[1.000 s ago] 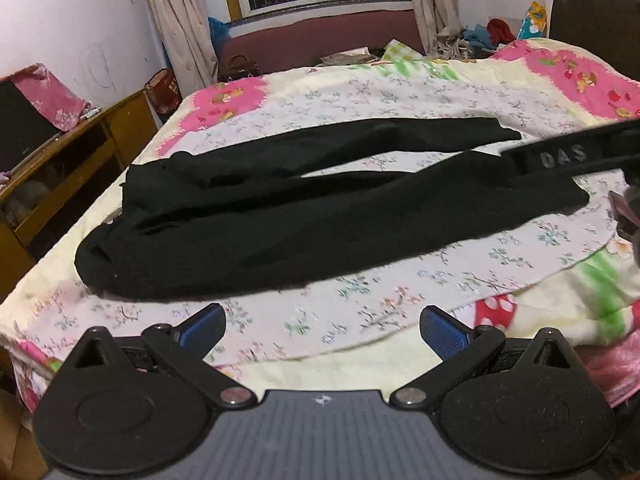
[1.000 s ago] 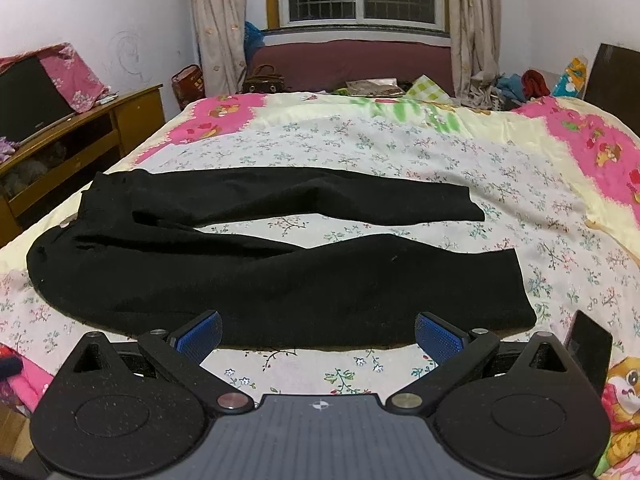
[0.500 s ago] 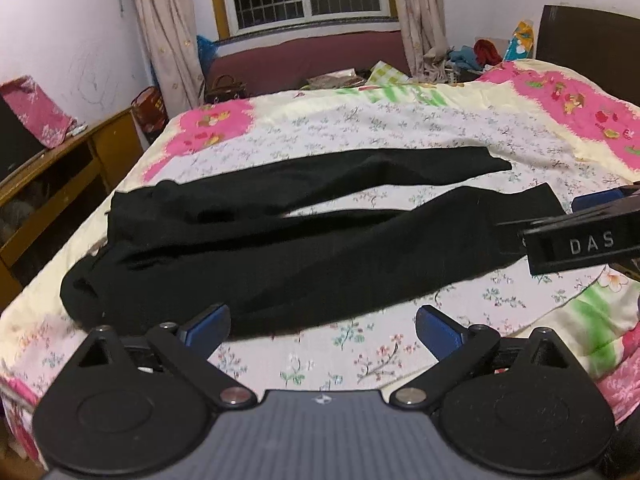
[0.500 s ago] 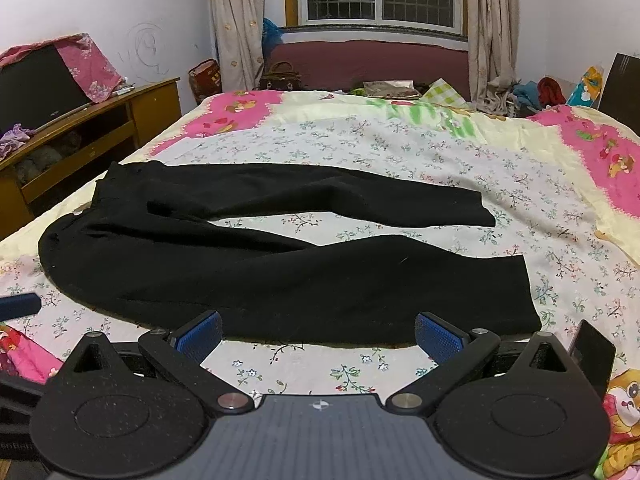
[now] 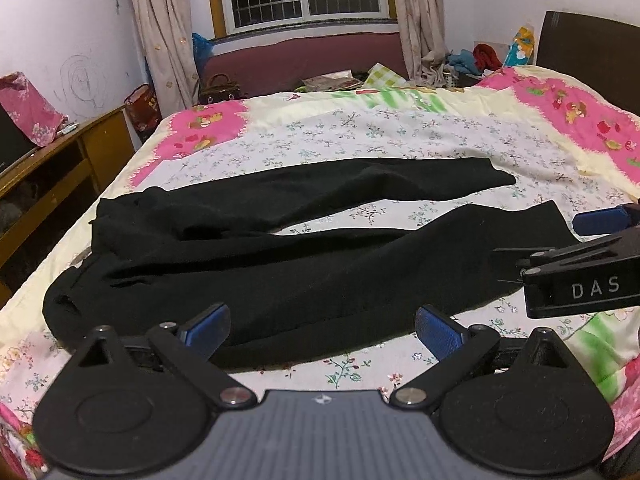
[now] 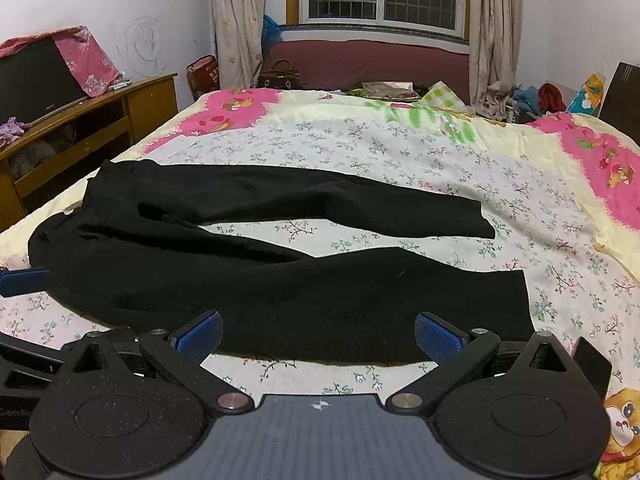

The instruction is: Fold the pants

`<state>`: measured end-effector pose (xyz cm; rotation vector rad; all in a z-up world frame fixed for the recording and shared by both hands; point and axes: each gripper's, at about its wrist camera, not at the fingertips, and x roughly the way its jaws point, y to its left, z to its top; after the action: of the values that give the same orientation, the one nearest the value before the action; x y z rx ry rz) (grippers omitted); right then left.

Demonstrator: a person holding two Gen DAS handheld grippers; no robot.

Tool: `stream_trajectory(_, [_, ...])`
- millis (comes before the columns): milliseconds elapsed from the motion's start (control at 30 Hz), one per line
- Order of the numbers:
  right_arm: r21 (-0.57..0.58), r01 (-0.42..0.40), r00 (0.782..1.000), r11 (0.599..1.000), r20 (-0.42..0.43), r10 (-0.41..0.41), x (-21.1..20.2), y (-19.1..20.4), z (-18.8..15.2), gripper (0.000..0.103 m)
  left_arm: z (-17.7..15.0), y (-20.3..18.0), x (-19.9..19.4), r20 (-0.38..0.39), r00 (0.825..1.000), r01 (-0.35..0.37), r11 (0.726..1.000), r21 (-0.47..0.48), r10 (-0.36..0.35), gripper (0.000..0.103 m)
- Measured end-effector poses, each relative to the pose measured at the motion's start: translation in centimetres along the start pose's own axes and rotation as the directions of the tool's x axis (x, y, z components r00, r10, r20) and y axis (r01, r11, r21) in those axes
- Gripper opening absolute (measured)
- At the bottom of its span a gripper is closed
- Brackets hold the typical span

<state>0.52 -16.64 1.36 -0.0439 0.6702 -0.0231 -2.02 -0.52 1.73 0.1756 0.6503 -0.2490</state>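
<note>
Folding has not been started, as far as can be judged: the pants (image 5: 304,264) are laid out full length across the middle of both frames on the bed (image 5: 400,132), with the waist toward the left edge and the two legs splayed apart toward the right, a wedge of floral sheet showing between them. No crease or doubled layer is seen, so every fold is left to do. The left gripper (image 5: 322,330) is held with its blue pads wide apart above the near edge of the cloth, nothing being gripped. The right gripper (image 6: 318,332) is likewise spread and empty at the near leg. The fabric appears black, matte, soft and limp, slightly rumpled at the waist; the hems are cut straight.
</note>
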Motion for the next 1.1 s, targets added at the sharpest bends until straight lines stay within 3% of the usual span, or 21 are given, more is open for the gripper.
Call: stream_trajectory(1100, [-0.001, -0.001, 1.000, 1.000, -0.002, 0.001, 0.15, -0.01, -0.06, 0.092, 0.12, 0.52, 0.58, -0.010, 1.000, -0.019, 1.000, -0.021, 0.019, 0.103])
